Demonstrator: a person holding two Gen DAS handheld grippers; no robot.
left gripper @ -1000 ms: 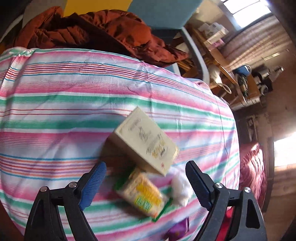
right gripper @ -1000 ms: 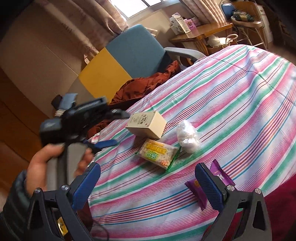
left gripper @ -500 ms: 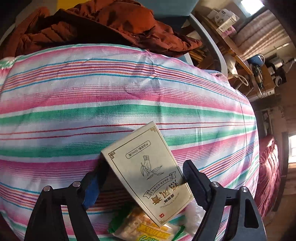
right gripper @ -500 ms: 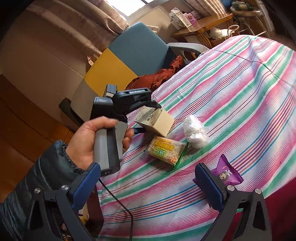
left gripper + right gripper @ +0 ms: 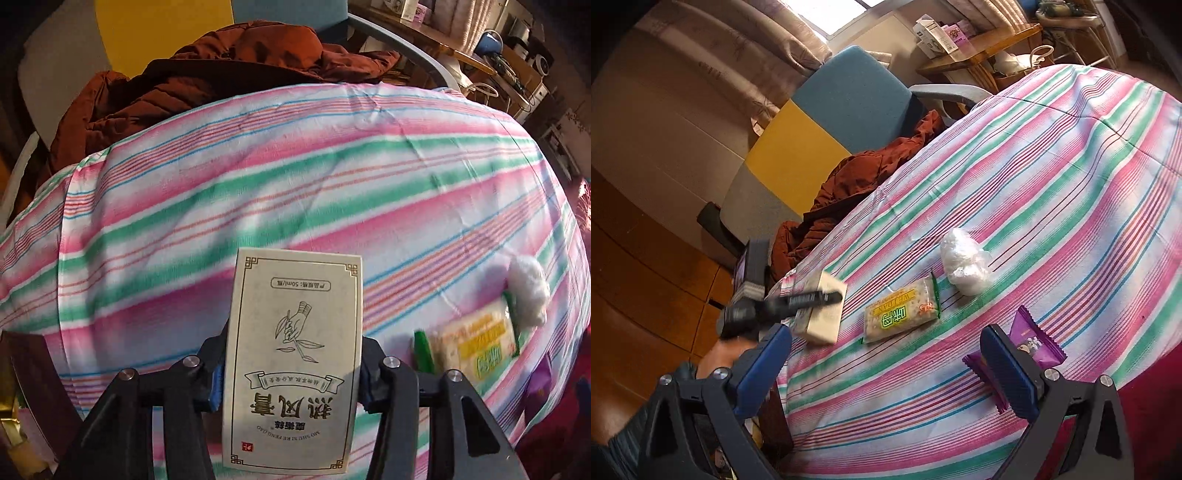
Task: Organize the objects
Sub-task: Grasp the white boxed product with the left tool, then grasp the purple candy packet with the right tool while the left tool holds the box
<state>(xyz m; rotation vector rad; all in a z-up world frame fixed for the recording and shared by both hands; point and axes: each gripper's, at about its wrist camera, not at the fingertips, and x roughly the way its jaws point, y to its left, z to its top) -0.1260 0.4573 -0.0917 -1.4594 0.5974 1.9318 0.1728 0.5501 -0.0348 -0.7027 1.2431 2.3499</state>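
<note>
Clamping down on the cream box [image 5: 293, 363], our left gripper [image 5: 291, 384] has just drawn its jaws in from wide apart, and the box now sits squarely between the blue pads with both sides pressed. A second ago the same box lay flat on the striped cloth [image 5: 332, 177] ahead of the spread fingers, tilted at an angle beside the cracker packet [image 5: 476, 350]; now its printed face fills the middle of the left wrist view and lines up with the gripper. In the right wrist view the box [image 5: 823, 314] is at the near left edge of the table, with the left gripper [image 5: 783, 306] across it, though that patch is blurred and we cannot be sure whether the box has left the cloth yet.

Our right gripper [image 5: 886, 369] hangs with its fingers apart and nothing between them, just above the purple wrappers [image 5: 1034, 343]. The cracker packet [image 5: 903, 317] and the white wad in clear plastic [image 5: 966, 264] lie untouched near the middle of the table.

We judge the first pick secured: the box is ready to be carried to wherever we are sorting it, and three other kinds of thing remain to be dealt with.
</note>
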